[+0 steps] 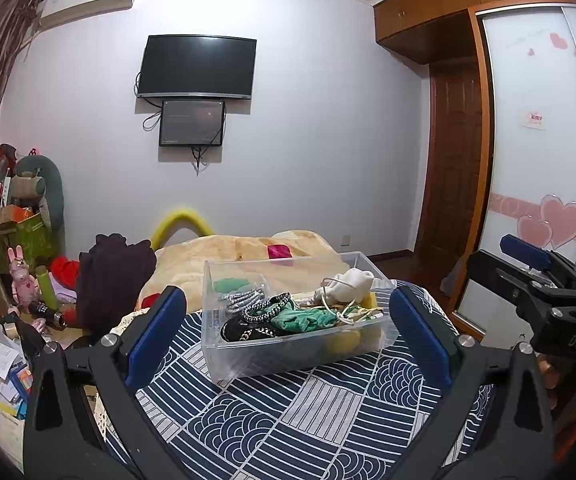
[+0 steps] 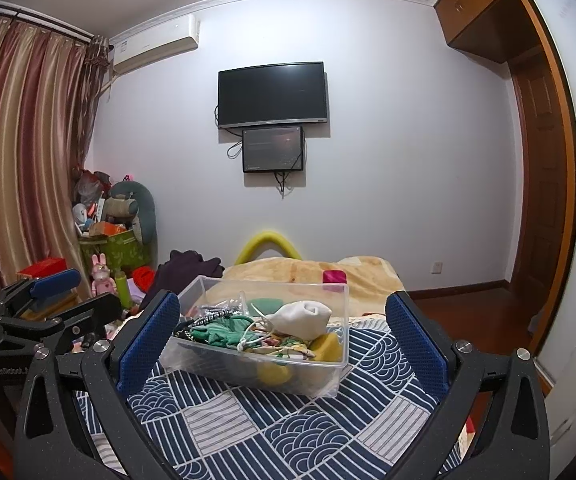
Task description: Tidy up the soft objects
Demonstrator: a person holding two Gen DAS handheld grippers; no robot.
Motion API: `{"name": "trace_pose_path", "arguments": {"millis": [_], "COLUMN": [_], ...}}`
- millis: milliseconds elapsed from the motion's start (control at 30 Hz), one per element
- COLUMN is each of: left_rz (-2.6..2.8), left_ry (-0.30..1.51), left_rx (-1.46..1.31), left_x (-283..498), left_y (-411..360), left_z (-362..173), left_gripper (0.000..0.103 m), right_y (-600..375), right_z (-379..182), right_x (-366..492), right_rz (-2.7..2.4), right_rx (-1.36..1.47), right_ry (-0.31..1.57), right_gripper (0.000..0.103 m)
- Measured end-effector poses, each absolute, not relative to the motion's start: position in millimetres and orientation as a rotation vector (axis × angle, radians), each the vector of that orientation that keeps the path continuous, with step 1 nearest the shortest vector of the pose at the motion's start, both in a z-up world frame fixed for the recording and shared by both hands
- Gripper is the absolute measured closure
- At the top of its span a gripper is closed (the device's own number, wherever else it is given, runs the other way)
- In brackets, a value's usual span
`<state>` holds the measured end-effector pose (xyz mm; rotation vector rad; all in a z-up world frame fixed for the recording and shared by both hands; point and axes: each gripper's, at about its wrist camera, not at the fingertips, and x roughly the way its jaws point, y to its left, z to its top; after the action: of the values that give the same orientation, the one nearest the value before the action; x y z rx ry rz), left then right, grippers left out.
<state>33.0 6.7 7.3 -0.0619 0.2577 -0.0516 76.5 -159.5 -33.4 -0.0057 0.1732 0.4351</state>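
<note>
Left gripper (image 1: 288,332): hovering before the bin, blue pads spread wide, gripping nothing.
Clear plastic bin (image 1: 288,354): sitting on the patterned quilt (image 1: 272,420), holding a white sock (image 1: 354,282), green cloth (image 1: 306,318), hair ties (image 1: 248,300).
Right gripper (image 2: 284,338): fingers splayed wide, empty, facing the bin.

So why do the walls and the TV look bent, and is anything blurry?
Left wrist view: the fisheye lens bows the TV and wardrobe, with dark corners; the clear bin is sharp. Right wrist view: the curtain and ceiling moulding curve too; lighting is even and bluish, with no strong glare.
</note>
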Motion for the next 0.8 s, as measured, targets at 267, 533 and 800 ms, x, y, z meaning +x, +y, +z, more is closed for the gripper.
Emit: {"name": "trace_pose_path", "arguments": {"millis": [267, 533, 800], "left_rz": [-0.060, -0.061, -0.085], "left_ry": [0.254, 0.251, 0.253], "left_rx": [-0.084, -0.074, -0.053], "left_x": [33.6, 32.4, 30.3], "left_y": [11.1, 8.3, 2.9], "left_z": [7.0, 6.7, 6.5], "left_gripper": [0.000, 0.000, 0.000], "right_y": [-155.8, -153.3, -150.1], "right_z": [-35.6, -38.0, -39.4], "right_x": [76.0, 76.2, 75.9], "right_rz": [0.437, 0.444, 0.450], "right_rx": [-0.006, -0.007, -0.011], "right_ry": [0.181, 0.188, 0.197], "right_gripper": [0.000, 0.000, 0.000]}}
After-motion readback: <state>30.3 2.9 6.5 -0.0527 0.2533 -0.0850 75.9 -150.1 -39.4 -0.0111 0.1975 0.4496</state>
